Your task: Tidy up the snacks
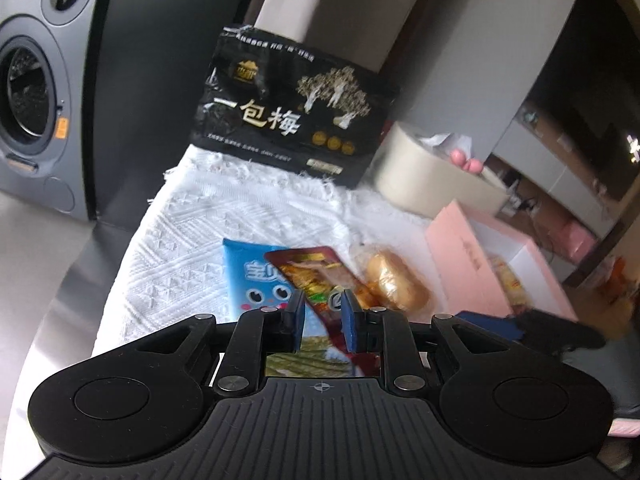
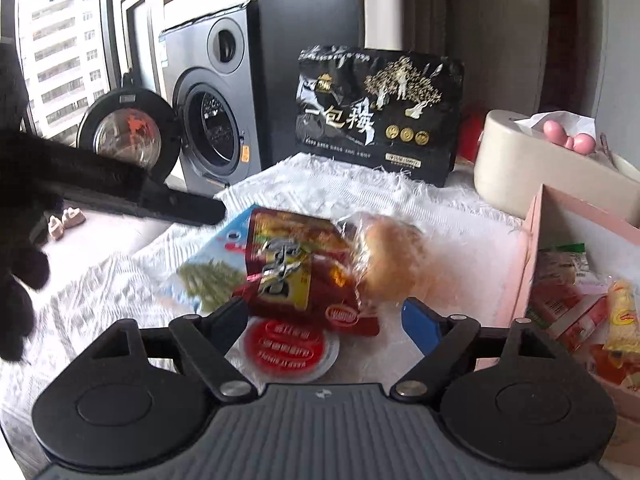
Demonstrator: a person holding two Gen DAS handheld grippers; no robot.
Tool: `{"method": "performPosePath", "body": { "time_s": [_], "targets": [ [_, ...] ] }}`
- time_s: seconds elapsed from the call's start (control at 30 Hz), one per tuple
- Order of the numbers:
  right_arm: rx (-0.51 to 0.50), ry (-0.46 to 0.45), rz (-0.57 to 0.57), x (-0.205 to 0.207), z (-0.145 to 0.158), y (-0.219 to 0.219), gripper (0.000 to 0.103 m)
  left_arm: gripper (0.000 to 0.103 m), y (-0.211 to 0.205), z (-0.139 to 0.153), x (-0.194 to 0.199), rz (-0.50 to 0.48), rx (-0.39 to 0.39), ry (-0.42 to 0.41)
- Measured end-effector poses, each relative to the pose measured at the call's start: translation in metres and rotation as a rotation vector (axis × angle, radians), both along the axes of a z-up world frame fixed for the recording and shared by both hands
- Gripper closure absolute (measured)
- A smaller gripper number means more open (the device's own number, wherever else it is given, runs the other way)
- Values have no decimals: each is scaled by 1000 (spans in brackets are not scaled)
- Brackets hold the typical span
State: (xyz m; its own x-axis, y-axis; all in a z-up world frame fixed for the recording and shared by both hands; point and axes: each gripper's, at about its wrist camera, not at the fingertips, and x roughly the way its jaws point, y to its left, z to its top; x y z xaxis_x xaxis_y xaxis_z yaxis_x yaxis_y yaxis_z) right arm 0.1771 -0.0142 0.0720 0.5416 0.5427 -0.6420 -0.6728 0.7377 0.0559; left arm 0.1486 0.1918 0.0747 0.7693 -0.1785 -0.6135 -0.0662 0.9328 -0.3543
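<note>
- The left claw is sitting with its blue pads drawn close either side of the red foil snack packet; whether they are actually pinching it I cannot tell, since motion blur is smearing the contact
- The right claw is hanging wide open and holding nothing, just above a round red-lidded cup, with the same red packet lying between its spread fingers
- The pink cardboard box at the right is already holding several wrapped snacks, so I am judging the sorting to be partly done
- Still waiting outside it on the white woven cloth covering the surface: the red packet, a blue cartoon-printed pouch tucked under it, a clear-wrapped golden bun touching its right edge, and the red-lidded cup
- A big black plum bag with gold lettering is standing upright at the back, well apart from the pile
- A beige tissue holder is crowding the box's far side, and a grey washing machine with its door open is standing beyond the surface
- The overlapping packets are looking like the main nuisance, since lifting one may be dragging its neighbours along
</note>
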Motion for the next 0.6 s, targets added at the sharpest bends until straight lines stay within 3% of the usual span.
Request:
{"method": "performPosePath", "body": {
  "time_s": [0.1, 0.17, 0.37, 0.4, 0.47, 0.6],
  "targets": [
    [22, 83, 40, 3, 0, -4, 18, 80, 8, -9, -2, 81, 31, 17],
    [28, 122, 47, 6, -5, -2, 18, 80, 22, -17, -4, 138, 11, 36],
    [9, 103, 66, 8, -8, 13, 18, 77, 56, -47, -5, 131, -240, 75],
    [0, 102, 68, 8, -10, 17, 20, 76, 58, -51, -4, 135, -257, 87],
    [-10, 106, 57, 10, -13, 22, 32, 77, 61, -57, -2, 127, -278, 85],
    [-17, 118, 45, 17, -20, 25, 32, 77, 65, -63, 9, 104, -335, 73]
  ]
}}
